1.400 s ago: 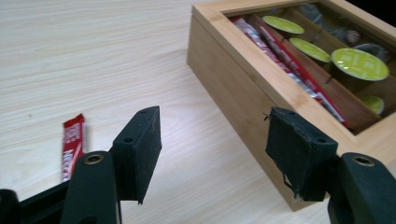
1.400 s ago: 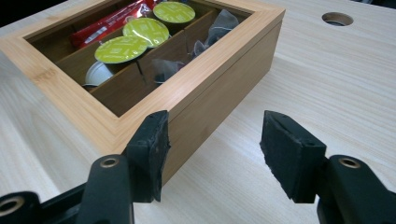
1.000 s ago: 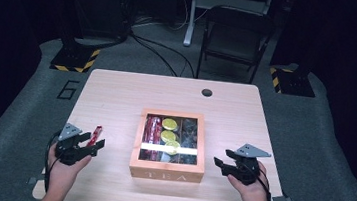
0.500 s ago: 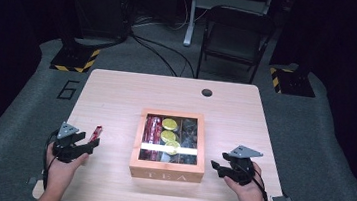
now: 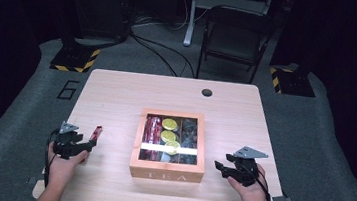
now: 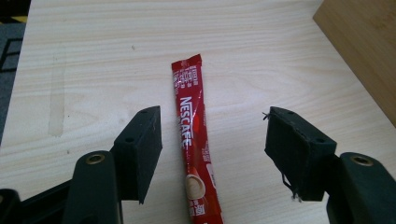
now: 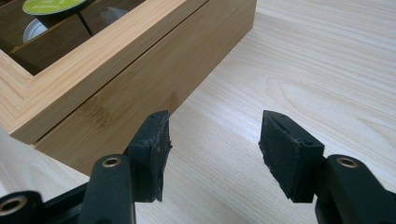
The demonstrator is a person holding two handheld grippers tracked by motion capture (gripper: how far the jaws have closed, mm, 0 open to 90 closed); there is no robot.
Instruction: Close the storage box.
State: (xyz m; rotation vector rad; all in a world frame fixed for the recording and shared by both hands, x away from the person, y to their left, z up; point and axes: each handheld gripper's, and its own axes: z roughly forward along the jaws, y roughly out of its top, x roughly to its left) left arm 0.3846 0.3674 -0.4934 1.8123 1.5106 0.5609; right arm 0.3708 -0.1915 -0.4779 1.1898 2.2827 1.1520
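Note:
A red Nescafe sachet lies flat on the pale wooden table, pointing away from me. My left gripper is open just above the table, one jaw on each side of the sachet's near half and neither pad touching it. From above, the sachet lies just beyond the left gripper, left of the wooden tea box. My right gripper is open and empty, low over the table to the right of the box. In its own view the right gripper points at the box's side wall.
Through the box's windowed top I see red sachets, yellow-green pods and dark items in three compartments. A round cable hole sits near the table's far edge. A folding chair stands on the floor behind.
The left gripper has sunk a little toward the table and drawn slightly back toward the near edge. The sachet lies where it was. The right gripper has hardly moved.

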